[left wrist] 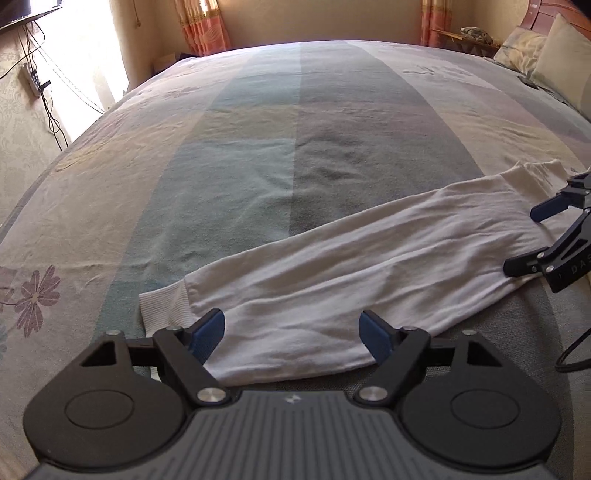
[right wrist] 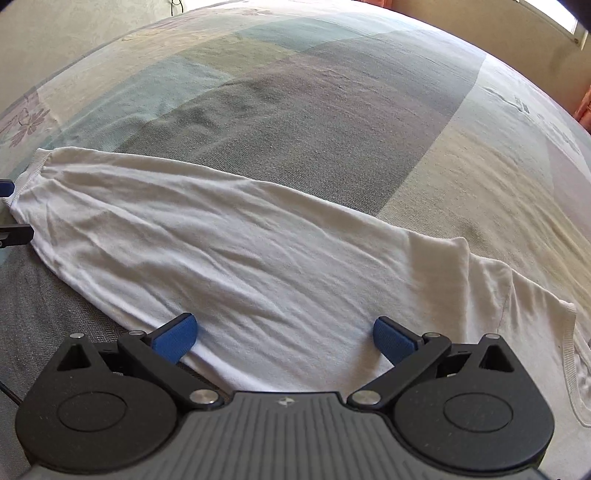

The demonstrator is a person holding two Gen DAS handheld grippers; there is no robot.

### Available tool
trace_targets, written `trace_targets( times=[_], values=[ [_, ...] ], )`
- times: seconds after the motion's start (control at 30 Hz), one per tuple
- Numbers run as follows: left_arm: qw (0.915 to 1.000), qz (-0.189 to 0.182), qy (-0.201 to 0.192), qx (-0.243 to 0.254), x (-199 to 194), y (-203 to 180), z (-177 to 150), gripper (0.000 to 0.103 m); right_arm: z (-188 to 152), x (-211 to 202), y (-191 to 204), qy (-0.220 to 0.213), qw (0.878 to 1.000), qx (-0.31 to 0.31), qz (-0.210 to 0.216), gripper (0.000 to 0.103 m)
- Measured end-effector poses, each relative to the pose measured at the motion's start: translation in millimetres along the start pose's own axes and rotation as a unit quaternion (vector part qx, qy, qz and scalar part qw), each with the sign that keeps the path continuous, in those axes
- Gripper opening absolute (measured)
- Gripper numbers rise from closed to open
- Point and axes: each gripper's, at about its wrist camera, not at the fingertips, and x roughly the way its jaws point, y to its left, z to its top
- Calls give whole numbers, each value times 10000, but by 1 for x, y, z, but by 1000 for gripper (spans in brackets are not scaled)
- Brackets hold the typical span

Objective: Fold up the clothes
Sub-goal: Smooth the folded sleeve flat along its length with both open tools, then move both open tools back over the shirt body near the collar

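Note:
A white long-sleeved garment lies folded lengthwise into a long strip on the bed, its ribbed hem at the left end. My left gripper is open just above the strip's near edge by the hem. In the right wrist view the same white garment runs from left to right, with its ribbed neckline at the far right. My right gripper is open over the near edge of the strip; it also shows as the right gripper at the right edge of the left wrist view.
The bed is covered by a striped bedspread in grey, green and cream with flower prints. Pillows lie at the far right by a wooden headboard. Curtains and a wall with cables stand beyond the bed.

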Motion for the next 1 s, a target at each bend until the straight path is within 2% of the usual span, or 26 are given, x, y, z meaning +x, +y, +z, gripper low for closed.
trace_targets(
  times=[0.07, 0.17, 0.27, 0.33, 0.53, 0.63, 0.7, 0.77, 0.8, 0.87, 0.93, 1.0],
  values=[
    [9999, -111, 27, -49, 12, -8, 1, 80, -1, -1, 0, -42, 10000, 4, -4, 103],
    [9995, -147, 269, -116, 26, -13, -8, 82, -3, -1, 0, -86, 10000, 9, 4, 103],
    [9968, -77, 323, -726, 17, 11, -25, 83, -2, 0, -2, -89, 9999, 11, 47, 103],
    [9954, -17, 479, -831, 8, 21, -24, 79, -3, 0, -2, -105, 9999, 3, 63, 103],
    [9975, -243, 80, -666, 12, 20, 12, 80, -8, -1, -1, -299, 9995, 37, 20, 103],
    [9985, -30, 369, -402, 40, 11, 16, 80, -10, -2, -1, -384, 9992, 54, 0, 103],
    [9969, 260, 389, -629, 46, 18, 11, 90, -10, -2, -2, -392, 9992, 63, 30, 103],
    [9971, 250, 340, -629, 39, 14, 14, 90, -9, -3, -5, -397, 9991, 76, 103, 103],
    [9973, 231, 313, -617, 36, 12, 16, 85, -9, -5, -8, -398, 9990, 102, 193, 103],
    [9977, 192, 259, -593, 28, 8, 19, 85, -11, -14, -16, -461, 9975, 236, 490, 103],
    [9981, 154, 205, -568, 20, 3, 22, 87, -19, -30, -29, -709, 9918, 535, 922, 103],
    [9991, 56, 119, -395, 18, -9, 29, 87, -32, -45, -40, -843, 9901, 718, 864, 103]
  ],
)
